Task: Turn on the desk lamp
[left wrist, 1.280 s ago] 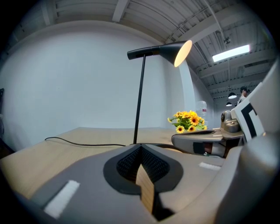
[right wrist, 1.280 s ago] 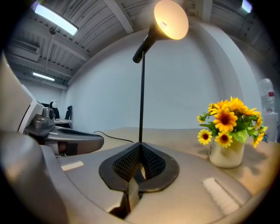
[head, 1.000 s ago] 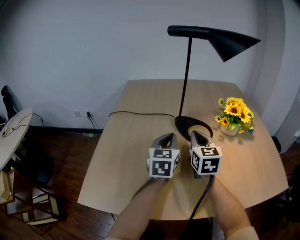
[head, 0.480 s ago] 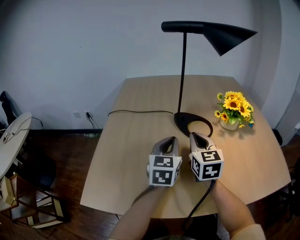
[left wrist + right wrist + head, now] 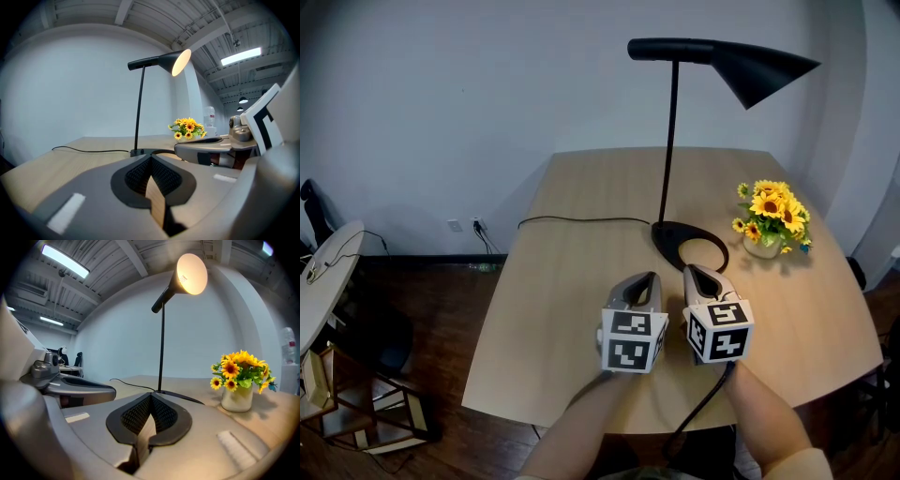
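Note:
A black desk lamp stands on the wooden table [image 5: 572, 281], with its round base [image 5: 689, 246] at mid-table and its cone shade [image 5: 759, 70] up at the right. The inside of the shade glows bright in the left gripper view [image 5: 180, 62] and in the right gripper view [image 5: 192, 273]. My left gripper [image 5: 644, 278] and right gripper [image 5: 693, 272] sit side by side just short of the base. Both are shut with nothing between the jaws. In each gripper view the black pads of the left [image 5: 150, 157] and the right [image 5: 151, 396] gripper meet.
A small vase of sunflowers [image 5: 772, 223] stands to the right of the lamp base. The lamp's black cable [image 5: 581, 221] runs left across the table and off its edge. A light round side table [image 5: 323, 272] and a dark chair stand on the floor at far left.
Both grippers have drawn back slightly from the lamp base toward the near edge. They stay shut. The view has shifted a little.

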Available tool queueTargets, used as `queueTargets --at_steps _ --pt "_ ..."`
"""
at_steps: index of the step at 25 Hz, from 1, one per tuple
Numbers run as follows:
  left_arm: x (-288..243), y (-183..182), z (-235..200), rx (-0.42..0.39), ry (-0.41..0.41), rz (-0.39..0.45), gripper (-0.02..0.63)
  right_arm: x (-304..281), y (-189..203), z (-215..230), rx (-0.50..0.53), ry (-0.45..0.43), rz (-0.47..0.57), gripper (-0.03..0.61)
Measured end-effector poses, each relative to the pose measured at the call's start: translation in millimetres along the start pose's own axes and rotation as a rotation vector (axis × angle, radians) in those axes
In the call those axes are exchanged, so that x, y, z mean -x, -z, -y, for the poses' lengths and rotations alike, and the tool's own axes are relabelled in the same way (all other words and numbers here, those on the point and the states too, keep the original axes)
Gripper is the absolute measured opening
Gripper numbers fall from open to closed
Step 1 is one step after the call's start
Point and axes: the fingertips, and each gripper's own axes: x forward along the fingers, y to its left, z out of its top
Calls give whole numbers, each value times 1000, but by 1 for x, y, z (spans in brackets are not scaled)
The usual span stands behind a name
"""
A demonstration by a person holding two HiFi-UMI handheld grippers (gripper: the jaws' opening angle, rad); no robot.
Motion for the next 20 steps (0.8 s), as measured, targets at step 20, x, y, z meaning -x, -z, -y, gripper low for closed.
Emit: queueTargets --at_steps 20 --pt "45 8 18 4 6 4 0 53 11 -17 -30 15 9 0"
